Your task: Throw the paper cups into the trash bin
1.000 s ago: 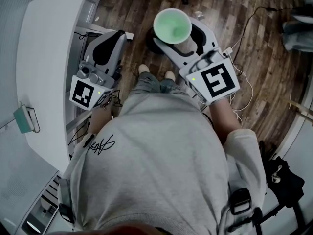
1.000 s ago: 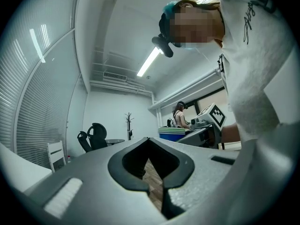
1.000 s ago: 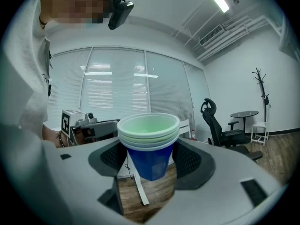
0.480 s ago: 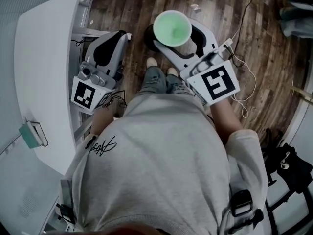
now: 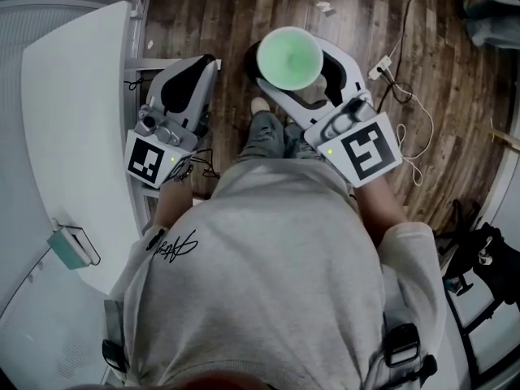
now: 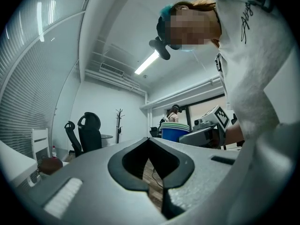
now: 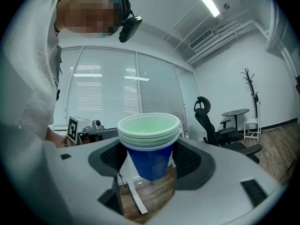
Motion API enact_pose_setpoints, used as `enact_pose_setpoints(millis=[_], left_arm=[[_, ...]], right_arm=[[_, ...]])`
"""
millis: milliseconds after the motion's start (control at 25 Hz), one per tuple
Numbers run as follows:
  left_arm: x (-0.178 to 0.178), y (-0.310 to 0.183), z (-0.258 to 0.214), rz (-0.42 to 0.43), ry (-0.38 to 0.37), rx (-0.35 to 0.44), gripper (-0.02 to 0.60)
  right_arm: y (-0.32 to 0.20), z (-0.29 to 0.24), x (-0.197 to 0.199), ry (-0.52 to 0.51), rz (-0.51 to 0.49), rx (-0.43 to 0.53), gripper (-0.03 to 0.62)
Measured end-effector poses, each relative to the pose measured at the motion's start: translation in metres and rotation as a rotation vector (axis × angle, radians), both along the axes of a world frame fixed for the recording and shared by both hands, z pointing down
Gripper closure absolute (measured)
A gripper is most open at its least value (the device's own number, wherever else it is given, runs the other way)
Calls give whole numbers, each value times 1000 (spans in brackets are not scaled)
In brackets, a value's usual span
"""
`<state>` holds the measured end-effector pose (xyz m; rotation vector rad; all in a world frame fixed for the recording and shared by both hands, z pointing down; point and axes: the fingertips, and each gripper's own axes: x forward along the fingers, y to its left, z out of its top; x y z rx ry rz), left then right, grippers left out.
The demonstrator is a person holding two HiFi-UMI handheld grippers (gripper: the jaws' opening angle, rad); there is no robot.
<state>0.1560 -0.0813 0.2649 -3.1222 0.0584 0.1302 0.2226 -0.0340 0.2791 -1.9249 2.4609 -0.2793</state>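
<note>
Head view, right claw (image 5: 297, 62) clamped on stacked paper cups (image 5: 288, 51), left claw (image 5: 203, 63) together, both held forward

Paper cups (image 7: 149, 146): blue outside, pale green inside. Right gripper (image 7: 150, 175) and left gripper (image 6: 152, 172): grey bodies, fingers (image 7: 194, 162) lined in black; marker cubes (image 5: 370, 149) patterned in black-and-white squares. Floor (image 5: 439, 47): dark brown wood planks. Sweatshirt (image 5: 268, 250): light grey, lettered in black script

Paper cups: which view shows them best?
Right gripper view: the stacked paper cups sit between the jaws of the right tool, rims and blue sides clear. Head view shows only the green inside from above; left gripper view shows them small, far off.
</note>
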Motion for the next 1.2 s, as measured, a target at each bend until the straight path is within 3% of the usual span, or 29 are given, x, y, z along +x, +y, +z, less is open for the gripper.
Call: enact_pose_setpoints(millis=[280, 640, 1200], left_arm=[[18, -42, 22, 56, -2, -36, 578], [12, -42, 33, 83, -4, -53, 578], [-4, -57, 63, -36, 2, -71, 578]], right_arm=[[-34, 21, 14, 4, 55, -17, 293], [-34, 32, 0, 28, 60, 11, 293], [-56, 84, -18, -3, -20, -27, 293]])
